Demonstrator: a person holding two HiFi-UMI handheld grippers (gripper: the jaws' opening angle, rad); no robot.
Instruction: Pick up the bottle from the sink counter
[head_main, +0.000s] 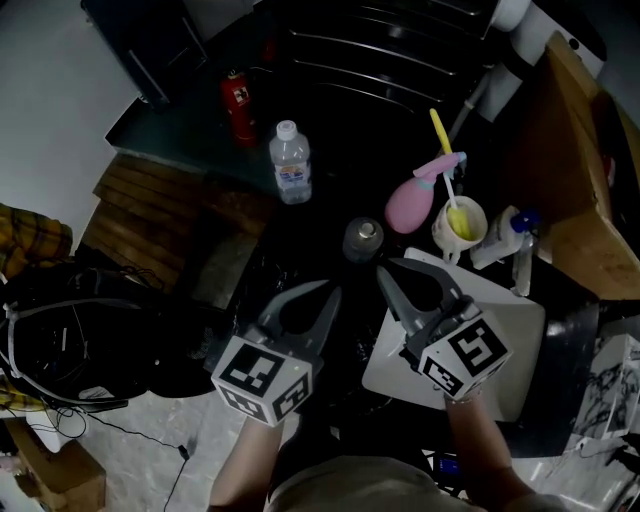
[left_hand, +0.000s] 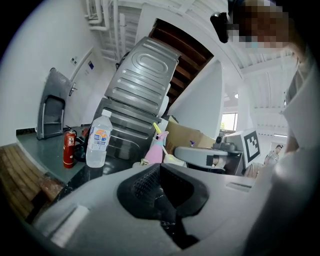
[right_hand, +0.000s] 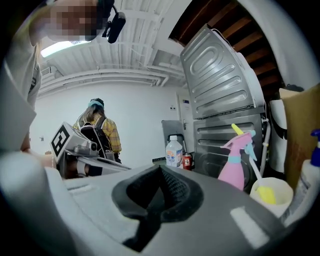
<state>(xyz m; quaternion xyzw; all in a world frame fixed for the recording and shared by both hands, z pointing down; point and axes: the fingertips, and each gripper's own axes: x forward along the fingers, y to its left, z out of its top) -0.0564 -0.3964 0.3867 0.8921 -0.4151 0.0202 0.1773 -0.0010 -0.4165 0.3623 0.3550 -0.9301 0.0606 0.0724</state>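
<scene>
A clear plastic bottle (head_main: 290, 162) with a white cap and an orange-blue label stands upright on the dark sink counter (head_main: 330, 120), far left of the sink. It also shows in the left gripper view as the bottle (left_hand: 98, 140), and small and distant in the right gripper view as the bottle (right_hand: 173, 151). My left gripper (head_main: 325, 293) hovers well short of it, shut and empty, jaws meeting (left_hand: 160, 167). My right gripper (head_main: 384, 272) is beside it, also shut on nothing (right_hand: 160, 169).
A red extinguisher (head_main: 237, 103) stands left of the bottle. A pink spray bottle (head_main: 415, 200), a cup with a yellow brush (head_main: 459, 222) and a white sprayer (head_main: 505, 238) crowd the right. A white board (head_main: 500, 340) lies under the right gripper. A cardboard box (head_main: 580, 180) is far right.
</scene>
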